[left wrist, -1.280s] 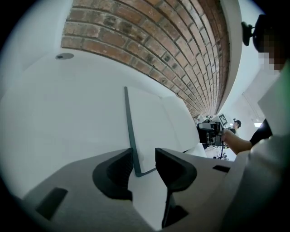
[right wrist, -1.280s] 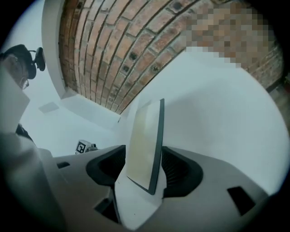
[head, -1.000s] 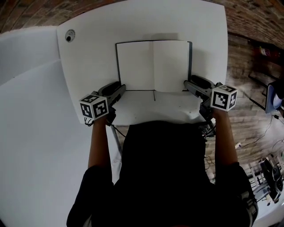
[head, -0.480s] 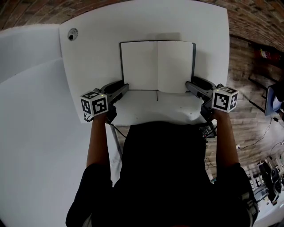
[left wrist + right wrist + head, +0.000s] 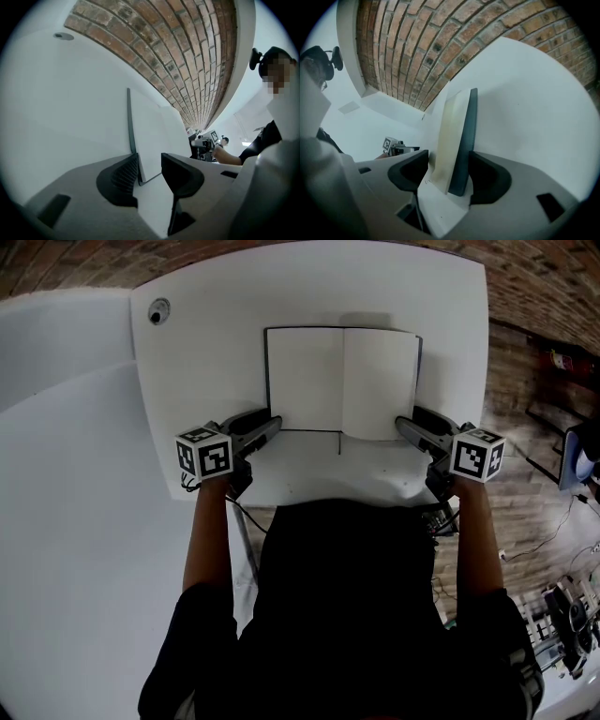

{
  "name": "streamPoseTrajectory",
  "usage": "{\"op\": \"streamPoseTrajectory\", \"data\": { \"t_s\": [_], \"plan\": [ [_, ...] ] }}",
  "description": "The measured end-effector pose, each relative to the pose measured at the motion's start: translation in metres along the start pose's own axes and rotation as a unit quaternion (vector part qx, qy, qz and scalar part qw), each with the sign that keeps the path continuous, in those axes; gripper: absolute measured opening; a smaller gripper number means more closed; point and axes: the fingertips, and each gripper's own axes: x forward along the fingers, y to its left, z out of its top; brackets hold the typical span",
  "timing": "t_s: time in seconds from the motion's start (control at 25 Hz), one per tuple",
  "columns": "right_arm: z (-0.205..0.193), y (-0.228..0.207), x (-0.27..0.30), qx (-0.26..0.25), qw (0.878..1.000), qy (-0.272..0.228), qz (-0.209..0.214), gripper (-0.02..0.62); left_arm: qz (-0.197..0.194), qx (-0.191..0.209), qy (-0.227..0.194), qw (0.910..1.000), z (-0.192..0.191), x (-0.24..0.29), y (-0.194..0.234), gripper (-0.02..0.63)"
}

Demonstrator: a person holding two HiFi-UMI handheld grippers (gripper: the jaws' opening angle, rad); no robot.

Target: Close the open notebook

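1. On the white tabletop (image 5: 206, 352), the open notebook with blank white pages and a dark cover (image 5: 342, 381) lies flat with its spine running away from the person. It sits near the middle of the tabletop, between the two grippers.
2. At the notebook's near left corner, the left gripper (image 5: 270, 423) has its jaws parted. In the left gripper view that corner sits between them. The ribbed pad is just beside the thin dark cover edge, and the other jaw stands over the white page. No firm clamp shows.
3. At the near right corner, the right gripper (image 5: 405, 423) straddles the cream page block and the dark cover. Its jaws are apart. One jaw is against the cover, the other is close beside the pages, and I cannot tell whether that one touches.
4. Each gripper carries a white cube with black square markers at its rear, the left cube (image 5: 204, 457) and the right cube (image 5: 476, 454).
5. Near the far left corner of the tabletop sits a small round dark fitting (image 5: 157, 311), well apart from the notebook.
6. Beyond the tabletop, both gripper views show a red brick wall (image 5: 187, 47).
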Motion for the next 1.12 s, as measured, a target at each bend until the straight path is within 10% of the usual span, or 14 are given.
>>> {"op": "streamPoseTrajectory", "data": {
  "t_s": [1.12],
  "plan": [
    [0.008,0.039,0.006,0.013,0.993,-0.011,0.12,0.279,0.001,0.01,-0.006,0.9999,0.001,0.002,0.0,0.14]
  ]
}}
